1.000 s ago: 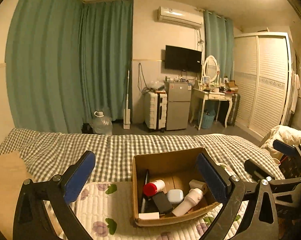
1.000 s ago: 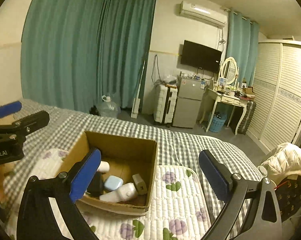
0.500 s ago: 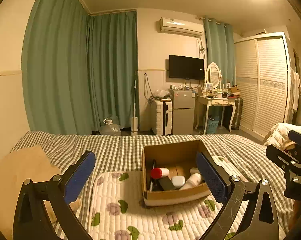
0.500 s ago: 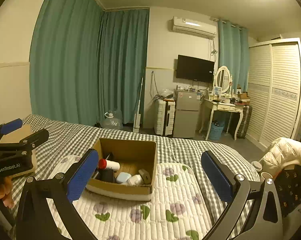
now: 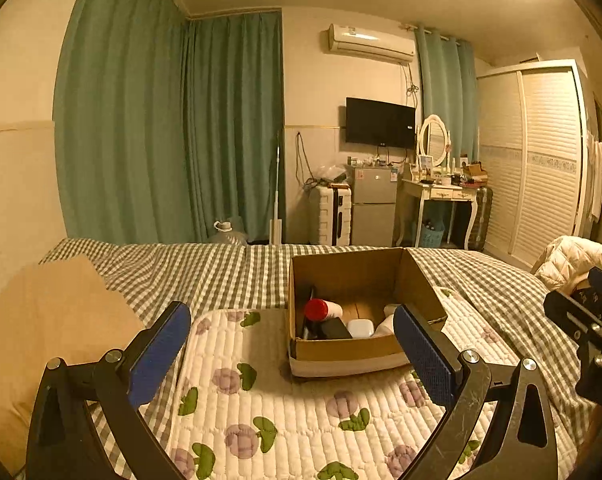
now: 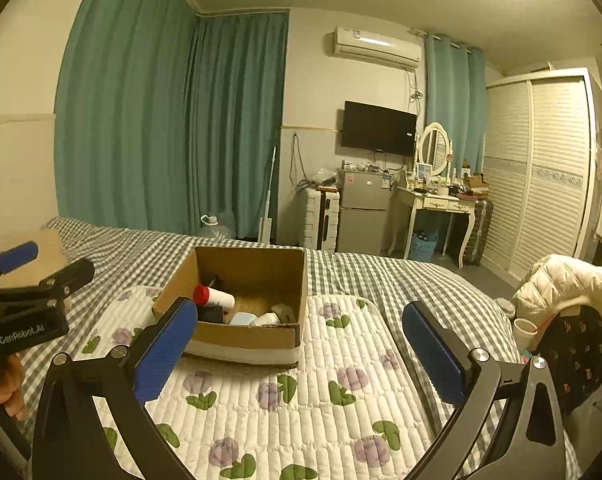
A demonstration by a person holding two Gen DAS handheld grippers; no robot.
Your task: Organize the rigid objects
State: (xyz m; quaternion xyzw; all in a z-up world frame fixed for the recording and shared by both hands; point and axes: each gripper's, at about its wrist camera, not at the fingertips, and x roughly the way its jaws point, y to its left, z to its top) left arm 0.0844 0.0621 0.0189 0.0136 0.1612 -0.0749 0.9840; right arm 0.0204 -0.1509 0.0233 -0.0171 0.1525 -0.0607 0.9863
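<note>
Ahead of my left gripper, toward its right jaw, the cardboard box sits on the quilted pad on the bed, gathering the red-capped bottle, a black block and a white case — sorting looks done, I judge. Both sets of jaws gape wide, grasping nothing. For my right gripper, the box lies beyond the left jaw.

2 wrist views face across bed – both share cardboard box, near.
</note>
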